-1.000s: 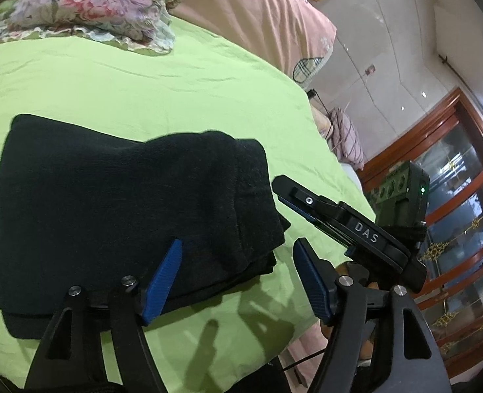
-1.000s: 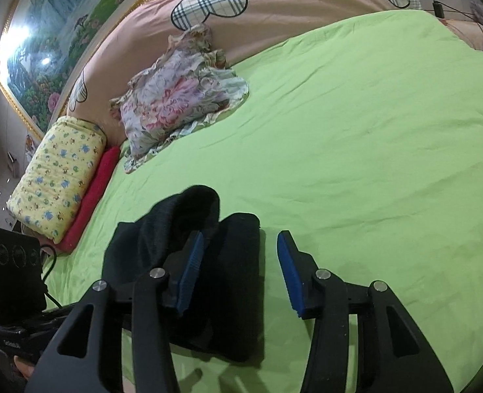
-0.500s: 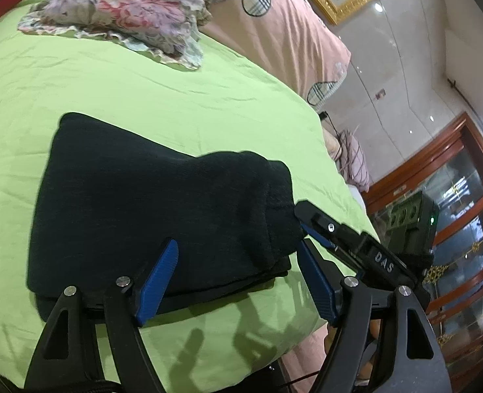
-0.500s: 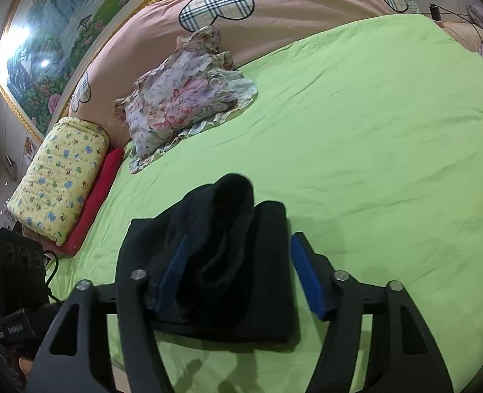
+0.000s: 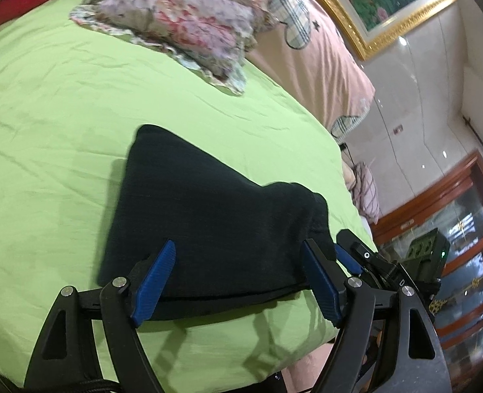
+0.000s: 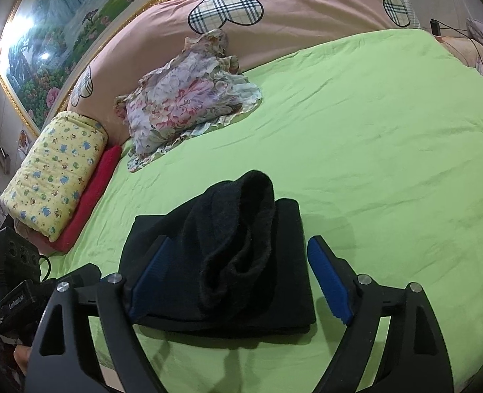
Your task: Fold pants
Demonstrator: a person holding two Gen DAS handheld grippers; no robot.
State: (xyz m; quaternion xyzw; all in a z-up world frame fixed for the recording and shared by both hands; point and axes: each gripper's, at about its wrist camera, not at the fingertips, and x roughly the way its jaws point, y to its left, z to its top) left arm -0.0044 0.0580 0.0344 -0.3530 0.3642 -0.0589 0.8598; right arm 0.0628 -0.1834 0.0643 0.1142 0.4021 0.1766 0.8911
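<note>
The black pants (image 5: 208, 222) lie folded into a compact stack on the green bed sheet (image 5: 61, 104) near its front edge. In the right wrist view the pants (image 6: 228, 255) show a bulging rolled layer on top. My left gripper (image 5: 238, 285) is open and empty, hovering just above the near edge of the pants. My right gripper (image 6: 241, 281) is open and empty, straddling the near end of the stack from above. The right gripper's body (image 5: 388, 268) shows at the pants' right end in the left wrist view.
A floral pillow (image 6: 189, 98) lies at the head of the bed. A yellow patterned pillow (image 6: 54, 170) on a red cushion (image 6: 90, 193) sits at the left. The pink headboard (image 6: 274, 0) is behind. The bed's edge (image 5: 306, 344) drops off close to both grippers.
Both grippers have drawn back from the pants and risen, so the whole stack sits farther ahead in both views. The pants themselves have stayed in place.
</note>
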